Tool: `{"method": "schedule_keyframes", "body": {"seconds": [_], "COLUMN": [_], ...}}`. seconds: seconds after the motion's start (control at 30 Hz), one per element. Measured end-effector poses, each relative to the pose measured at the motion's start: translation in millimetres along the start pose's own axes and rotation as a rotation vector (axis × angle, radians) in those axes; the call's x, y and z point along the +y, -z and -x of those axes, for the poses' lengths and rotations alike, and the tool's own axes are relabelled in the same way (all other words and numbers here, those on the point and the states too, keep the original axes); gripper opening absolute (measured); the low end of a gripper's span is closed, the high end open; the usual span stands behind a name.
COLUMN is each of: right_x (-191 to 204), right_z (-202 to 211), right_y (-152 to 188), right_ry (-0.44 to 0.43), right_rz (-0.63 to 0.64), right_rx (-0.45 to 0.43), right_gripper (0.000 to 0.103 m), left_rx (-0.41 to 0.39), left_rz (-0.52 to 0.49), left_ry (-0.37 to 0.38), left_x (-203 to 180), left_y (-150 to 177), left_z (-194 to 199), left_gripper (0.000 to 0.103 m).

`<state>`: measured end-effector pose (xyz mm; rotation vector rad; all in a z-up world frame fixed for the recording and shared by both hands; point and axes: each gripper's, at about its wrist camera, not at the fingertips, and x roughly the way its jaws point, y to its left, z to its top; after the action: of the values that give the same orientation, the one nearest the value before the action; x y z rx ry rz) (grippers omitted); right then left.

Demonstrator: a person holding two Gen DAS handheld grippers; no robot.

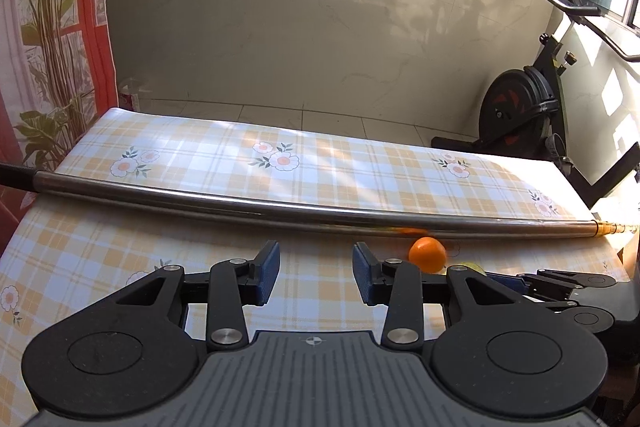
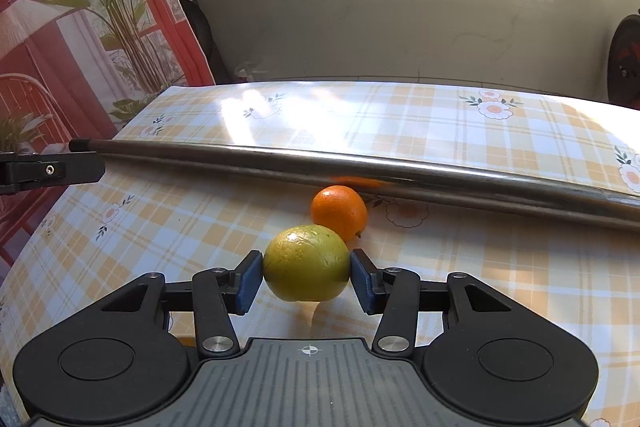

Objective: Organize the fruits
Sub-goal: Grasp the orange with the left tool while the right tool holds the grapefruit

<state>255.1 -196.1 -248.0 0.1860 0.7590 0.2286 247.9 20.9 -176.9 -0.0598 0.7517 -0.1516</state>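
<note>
- The right claw (image 2: 307, 277) tips down toward the counter (image 2: 160, 247) and has a yellow-green fruit (image 2: 306, 263) between its two blue pads (image 2: 250, 281).
- Both pads touch the sides of the fruit, so the claw is closed on it.
- The fruit sits just above the checked cloth with flowers on it; I cannot tell if it is touching the cloth.
- An orange (image 2: 339, 211) lies on the counter just behind the yellow-green fruit, very close to it. I cannot tell if the two touch.
- A long shiny metal pole (image 2: 360, 167) lies across the counter right behind the orange, and the orange shows as a glow in it.
- The left claw (image 1: 316, 277) also tips down toward the counter (image 1: 100, 247).
- Its blue pads (image 1: 269, 273) stand apart with only cloth between them, so it is partly open and holds nothing.
- From the left claw, the orange (image 1: 427, 254) is a bit ahead and to the right, next to the pole (image 1: 240, 197).
- The right claw (image 1: 560, 287) shows at the right edge of that view, close beside the left one.
- An exercise bike (image 1: 520, 107) stands on the floor past the counter.
</note>
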Motion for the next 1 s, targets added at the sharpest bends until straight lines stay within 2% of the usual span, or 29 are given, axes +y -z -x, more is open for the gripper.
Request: {"method": "schedule_keyframes", "body": {"seconds": [0.13, 0.27, 0.4, 0.57, 0.63, 1.0], "right_x": [-18.6, -37.2, -54.1, -63.5, -67.3, -73.4], "right_z": [26.3, 46.5, 53.1, 60.3, 61.5, 70.0], "right_y": [15.1, 29.9, 39.4, 53.0, 55.6, 64.5], "right_ry": [0.045, 0.108, 0.118, 0.127, 0.121, 0.101], "right_rz": [0.0, 0.016, -0.04, -0.065, -0.08, -0.134], "right_rx": [-0.094, -0.177, -0.184, -0.197, -0.197, -0.195], "right_gripper": [0.044, 0.044, 0.044, 0.044, 0.044, 0.044], "left_rx": [0.025, 0.085, 0.135, 0.197, 0.218, 0.262], "left_rz": [-0.038, -0.026, 0.024, 0.189, 0.222, 0.201], "left_ry": [0.056, 0.098, 0.131, 0.146, 0.136, 0.118], "left_x": [-22.1, -42.8, -58.2, -54.7, -53.8, -66.0], "left_y": [-0.9, -3.2, -7.2, -11.7, -11.2, -9.8], "left_z": [-13.9, -41.8, -71.2, -100.9, -110.4, -146.0], "left_gripper": [0.049, 0.049, 0.049, 0.049, 0.049, 0.049]}}
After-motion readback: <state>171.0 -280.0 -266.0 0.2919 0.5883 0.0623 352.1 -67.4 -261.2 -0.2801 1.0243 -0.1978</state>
